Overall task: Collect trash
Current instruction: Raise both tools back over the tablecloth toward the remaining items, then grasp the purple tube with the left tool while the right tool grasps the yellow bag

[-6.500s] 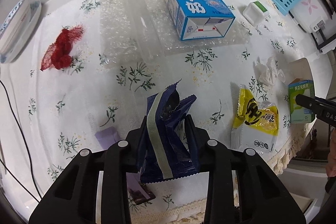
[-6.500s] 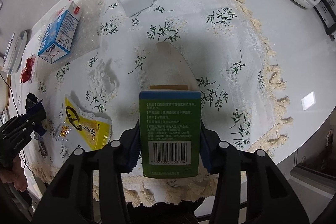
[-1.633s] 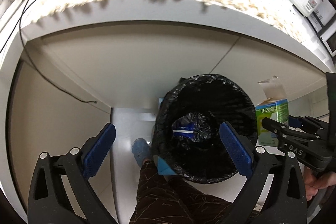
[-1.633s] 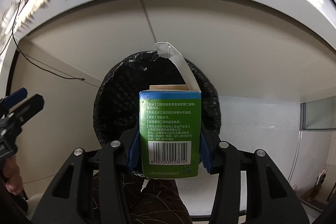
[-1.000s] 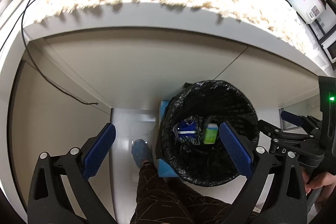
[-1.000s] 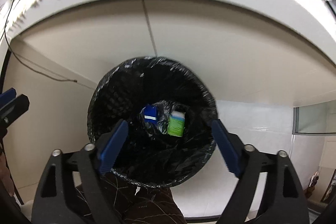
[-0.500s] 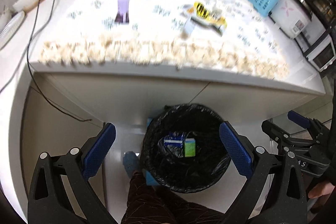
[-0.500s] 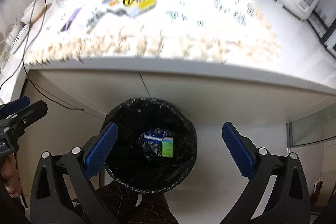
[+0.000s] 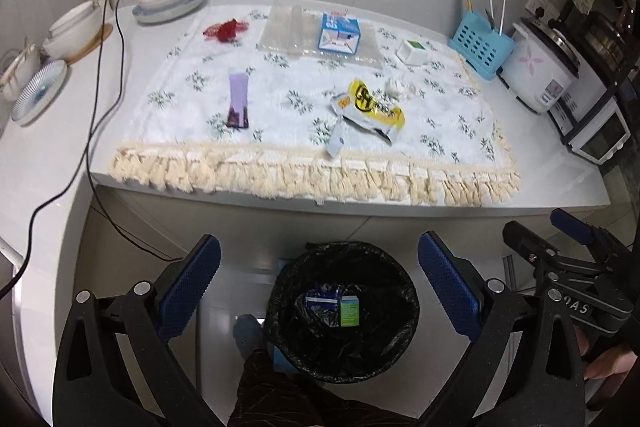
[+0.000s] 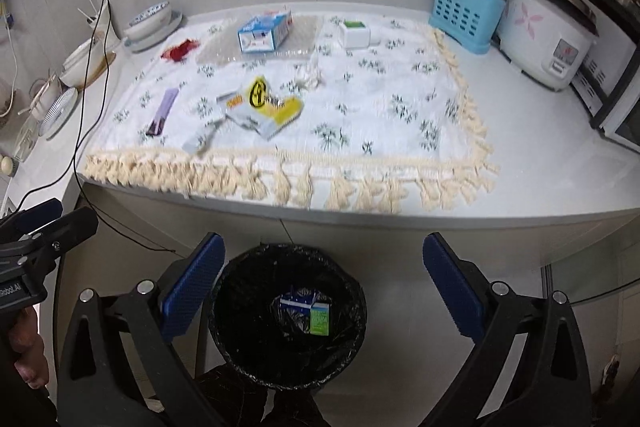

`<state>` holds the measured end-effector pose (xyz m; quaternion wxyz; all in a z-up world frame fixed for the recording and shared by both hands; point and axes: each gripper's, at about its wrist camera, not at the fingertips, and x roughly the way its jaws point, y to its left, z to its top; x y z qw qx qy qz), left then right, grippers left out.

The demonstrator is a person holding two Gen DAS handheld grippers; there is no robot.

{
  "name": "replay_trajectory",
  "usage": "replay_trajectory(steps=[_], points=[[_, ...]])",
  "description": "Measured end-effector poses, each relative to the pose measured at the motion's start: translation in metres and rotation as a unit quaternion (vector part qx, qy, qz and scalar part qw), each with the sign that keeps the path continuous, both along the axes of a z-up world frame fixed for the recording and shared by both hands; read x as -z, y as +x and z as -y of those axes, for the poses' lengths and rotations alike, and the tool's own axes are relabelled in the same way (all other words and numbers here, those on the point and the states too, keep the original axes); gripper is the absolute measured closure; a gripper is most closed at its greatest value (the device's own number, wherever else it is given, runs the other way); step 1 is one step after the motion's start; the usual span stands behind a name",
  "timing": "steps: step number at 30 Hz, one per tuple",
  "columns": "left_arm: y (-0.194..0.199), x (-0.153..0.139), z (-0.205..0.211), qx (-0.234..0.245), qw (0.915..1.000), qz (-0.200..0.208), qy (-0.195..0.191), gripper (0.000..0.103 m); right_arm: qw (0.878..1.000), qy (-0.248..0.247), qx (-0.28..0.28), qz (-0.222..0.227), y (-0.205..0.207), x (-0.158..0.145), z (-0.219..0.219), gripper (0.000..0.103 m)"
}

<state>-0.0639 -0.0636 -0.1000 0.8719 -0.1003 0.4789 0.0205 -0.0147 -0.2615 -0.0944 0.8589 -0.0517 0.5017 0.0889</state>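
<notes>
— Are either of the tools holding anything?
— No, the left gripper (image 9: 319,277) and right gripper (image 10: 324,281) both gape empty above the bin (image 9: 404,291), where a green carton (image 9: 350,311) lies beside a blue wrapper (image 9: 322,303)

left gripper (image 9: 319,283): black plastic frame, blue textured pads, silver screws | right gripper (image 10: 324,285): same build, white lettering on its side in the left view | hands: bare skin | legs: dark patterned trousers, blue footwear
</notes>
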Motion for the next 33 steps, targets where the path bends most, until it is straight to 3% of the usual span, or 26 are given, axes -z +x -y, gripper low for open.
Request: replay_trajectory(steps=[8, 14, 25, 33], points=[[0.026, -0.020, -0.028, -0.015, 0.9998, 0.005, 0.015, 0.006, 1.000, 0.001, -0.005, 0.018, 0.024, -0.019, -0.008, 0.008], [0.063, -0.013, -0.061, -0.029, 0.9992, -0.014, 0.021, 0.007, 1.000, 0.000, 0.002, 0.007, 0.052, -0.016, -0.019, 0.009], [0.139, 0.030, -0.106, -0.020, 0.9971, -0.071, 0.017, 0.012, 0.999, -0.007, 0.008, -0.046, 0.114, 0.013, -0.057, 0.014], [0.189, 0.067, -0.113, -0.002, 0.9929, -0.118, 0.019, 0.015, 0.996, -0.031, 0.014, -0.086, 0.159, 0.048, -0.080, 0.020]])
